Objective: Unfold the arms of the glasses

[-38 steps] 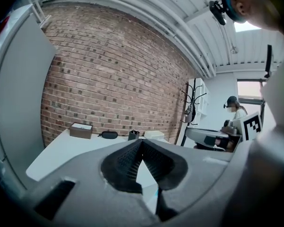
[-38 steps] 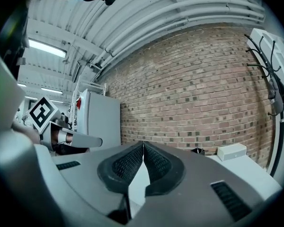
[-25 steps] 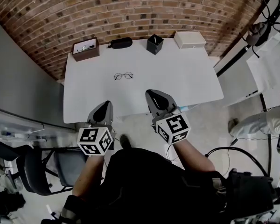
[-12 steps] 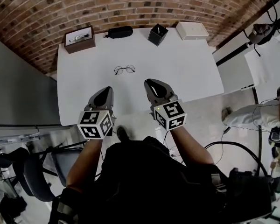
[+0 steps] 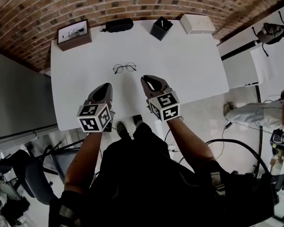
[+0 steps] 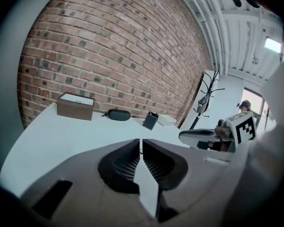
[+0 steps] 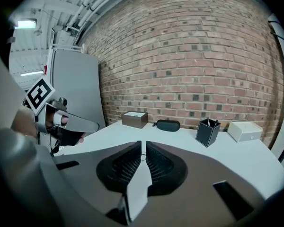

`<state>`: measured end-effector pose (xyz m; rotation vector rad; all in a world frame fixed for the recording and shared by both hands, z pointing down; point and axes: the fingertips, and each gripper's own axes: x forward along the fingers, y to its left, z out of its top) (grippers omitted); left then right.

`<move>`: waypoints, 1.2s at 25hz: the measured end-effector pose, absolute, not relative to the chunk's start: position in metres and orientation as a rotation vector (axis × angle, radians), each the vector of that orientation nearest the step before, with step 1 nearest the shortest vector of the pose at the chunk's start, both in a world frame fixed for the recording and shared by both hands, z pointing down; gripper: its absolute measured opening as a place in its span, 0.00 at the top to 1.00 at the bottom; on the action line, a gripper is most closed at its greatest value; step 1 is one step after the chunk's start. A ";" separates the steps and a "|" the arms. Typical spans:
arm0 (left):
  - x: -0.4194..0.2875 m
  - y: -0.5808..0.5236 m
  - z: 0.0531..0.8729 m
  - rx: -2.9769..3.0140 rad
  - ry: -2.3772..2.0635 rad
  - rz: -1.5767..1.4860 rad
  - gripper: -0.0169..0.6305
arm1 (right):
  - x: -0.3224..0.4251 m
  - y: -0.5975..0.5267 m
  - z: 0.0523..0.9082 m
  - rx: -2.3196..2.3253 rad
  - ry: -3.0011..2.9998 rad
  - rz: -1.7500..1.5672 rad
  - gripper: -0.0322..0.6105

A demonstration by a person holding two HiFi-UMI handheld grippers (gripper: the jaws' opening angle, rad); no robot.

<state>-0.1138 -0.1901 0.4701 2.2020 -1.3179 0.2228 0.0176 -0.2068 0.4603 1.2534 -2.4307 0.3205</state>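
Left gripper (image 5: 104, 86) and right gripper (image 5: 149, 78) are hovering, jaws together and empty, on the near side of the glasses (image 5: 124, 68).
They are looking thin, light and fragile; pinching each arm gently seems wise.

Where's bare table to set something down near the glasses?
Widest bare patch: right of the glasses, between them, the white box and the table's right edge. A smaller one lies left of the glasses, nearer than the brown box. The far edge is crowded: brown box, black case, pen holder, white box.
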 end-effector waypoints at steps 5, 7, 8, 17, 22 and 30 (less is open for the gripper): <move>-0.107 -0.213 0.502 2.146 -1.304 0.296 0.96 | 0.018 -0.234 0.499 1.174 -2.385 0.367 0.93; -0.103 -0.224 0.516 2.126 -1.279 0.290 0.96 | 0.017 -0.244 0.514 1.139 -2.365 0.384 0.93; -0.101 -0.229 0.523 2.117 -1.273 0.289 0.96 | 0.017 -0.249 0.522 1.123 -2.356 0.391 0.93; -0.100 -0.257 0.588 2.020 -1.299 0.434 0.91 | 0.016 -0.277 0.586 1.015 -2.265 0.453 0.93; -0.095 -0.269 0.611 1.998 -1.268 0.499 0.81 | 0.015 -0.287 0.614 0.971 -2.224 0.460 0.93; -0.097 -0.282 0.637 1.963 -1.255 0.571 0.81 | 0.009 -0.293 0.635 0.934 -2.195 0.462 0.93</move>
